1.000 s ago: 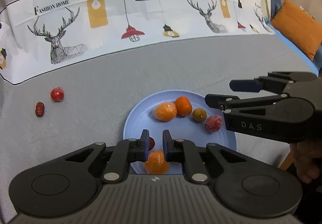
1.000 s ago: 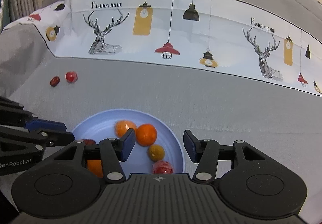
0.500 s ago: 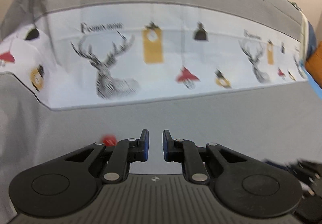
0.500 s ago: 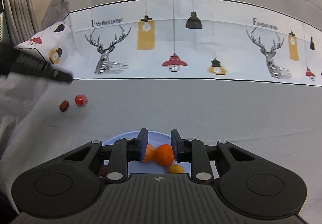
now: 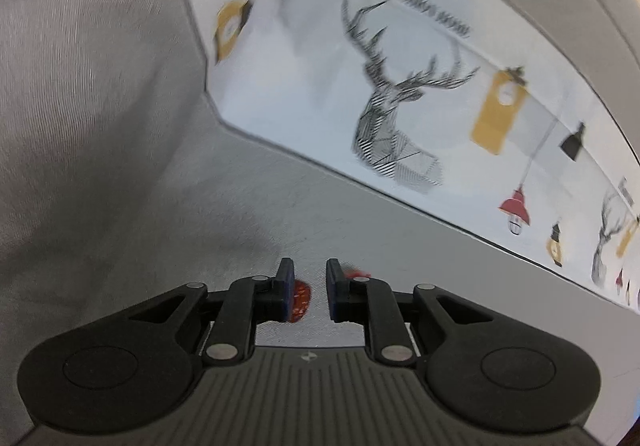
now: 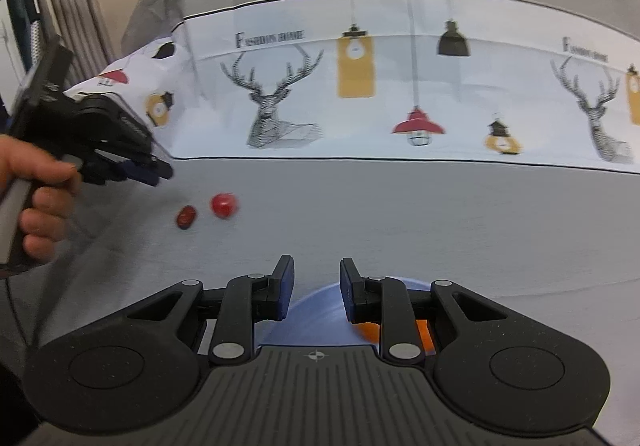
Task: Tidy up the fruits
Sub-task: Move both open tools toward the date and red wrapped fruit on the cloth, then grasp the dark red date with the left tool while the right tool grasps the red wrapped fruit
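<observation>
Two red fruits remain off the blue plate point(image 6: 316, 300): the left hand-held gripper point(image 5: 310, 292), narrowly parted, holds nothing and hovers over the dark red date point(image 5: 300, 297); the right hand-held gripper point(image 6: 316, 288) is narrow and empty.

Even soft light, motion blur esp. left view, fisheye-warped edges.

"FASHION HOME" printed on white band of cloth point(image 6: 400, 117) in right wrist view, above left deer head point(image 6: 276, 105); second print near right edge, blurred. Left wrist view: same lettering above deer, too blurred to read.
</observation>
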The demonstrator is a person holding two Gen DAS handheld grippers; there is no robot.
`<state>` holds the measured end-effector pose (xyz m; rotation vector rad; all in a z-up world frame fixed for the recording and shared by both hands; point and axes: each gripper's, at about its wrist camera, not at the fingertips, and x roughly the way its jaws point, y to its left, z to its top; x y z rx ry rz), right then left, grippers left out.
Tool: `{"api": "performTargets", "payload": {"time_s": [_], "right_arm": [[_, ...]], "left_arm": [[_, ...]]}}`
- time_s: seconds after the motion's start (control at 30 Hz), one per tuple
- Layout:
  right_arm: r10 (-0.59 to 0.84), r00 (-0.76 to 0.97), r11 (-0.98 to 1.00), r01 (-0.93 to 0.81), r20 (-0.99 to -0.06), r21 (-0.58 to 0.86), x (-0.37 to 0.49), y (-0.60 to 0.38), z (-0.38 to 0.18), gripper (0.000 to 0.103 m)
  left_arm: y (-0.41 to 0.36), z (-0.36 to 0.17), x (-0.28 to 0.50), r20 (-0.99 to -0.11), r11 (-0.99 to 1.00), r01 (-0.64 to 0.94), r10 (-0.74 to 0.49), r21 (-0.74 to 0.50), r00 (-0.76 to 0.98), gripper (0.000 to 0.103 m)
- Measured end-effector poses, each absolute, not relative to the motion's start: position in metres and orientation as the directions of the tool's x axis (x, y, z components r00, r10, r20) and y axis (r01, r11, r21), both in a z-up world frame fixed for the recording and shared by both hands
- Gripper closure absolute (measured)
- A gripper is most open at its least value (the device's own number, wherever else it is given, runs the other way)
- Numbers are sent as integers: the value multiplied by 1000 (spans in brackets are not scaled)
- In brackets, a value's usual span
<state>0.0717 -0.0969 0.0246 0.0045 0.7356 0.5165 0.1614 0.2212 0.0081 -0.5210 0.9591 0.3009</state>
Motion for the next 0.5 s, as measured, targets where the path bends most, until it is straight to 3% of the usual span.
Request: {"api": "performTargets", "payload": {"time_s": [0.17, 0.37, 0.5], "right_arm": [[486, 596, 854, -480, -639, 202, 69, -81, 25, 76], [504, 570, 841, -495, -649, 219, 69, -69, 23, 76], [503, 568, 840, -500, -652, 211, 69, -63, 23, 76]], "left_arm": [[220, -12, 177, -881, 848, -460, -17, -264, 473, 71], [207, -30, 187, -912, 887, -423, 7, -183, 410, 70], [206, -32, 185, -917, 892, -419, 17, -167, 400, 82]]}}
